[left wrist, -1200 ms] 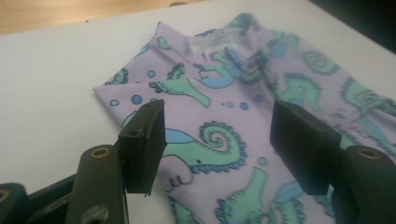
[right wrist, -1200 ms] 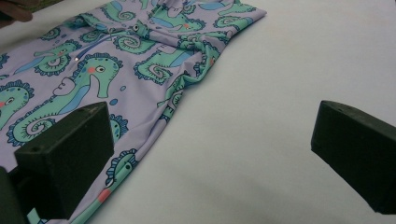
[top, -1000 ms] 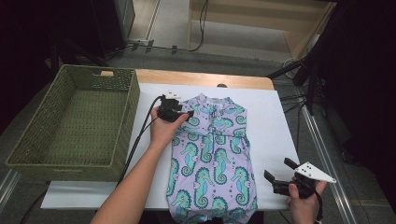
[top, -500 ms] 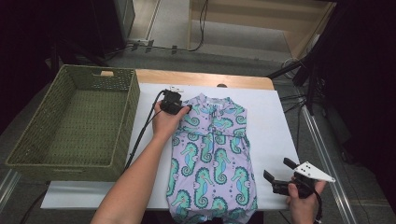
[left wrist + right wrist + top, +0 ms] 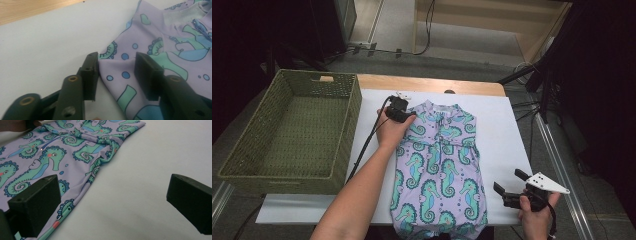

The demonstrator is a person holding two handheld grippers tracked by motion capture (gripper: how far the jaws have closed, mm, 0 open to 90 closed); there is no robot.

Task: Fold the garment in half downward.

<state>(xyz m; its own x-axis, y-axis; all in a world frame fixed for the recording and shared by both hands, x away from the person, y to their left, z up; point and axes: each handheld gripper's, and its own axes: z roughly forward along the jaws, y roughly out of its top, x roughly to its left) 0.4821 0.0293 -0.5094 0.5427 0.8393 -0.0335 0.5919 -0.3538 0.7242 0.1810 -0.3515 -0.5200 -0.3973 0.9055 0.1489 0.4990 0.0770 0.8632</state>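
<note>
Romper lies flat on the white sheet. Left gripper has just been closing over its shoulder edge, pads not yet pressing; right gripper waits released. Too shallow a bite could slip off.

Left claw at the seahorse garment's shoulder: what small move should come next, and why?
Probably finish closing. The left claw has just been closing, and its jaws straddle the shoulder edge of the seahorse garment with a gap still on either side, so the fabric is not yet pinched. The right claw waits open over the white table cover.
</note>
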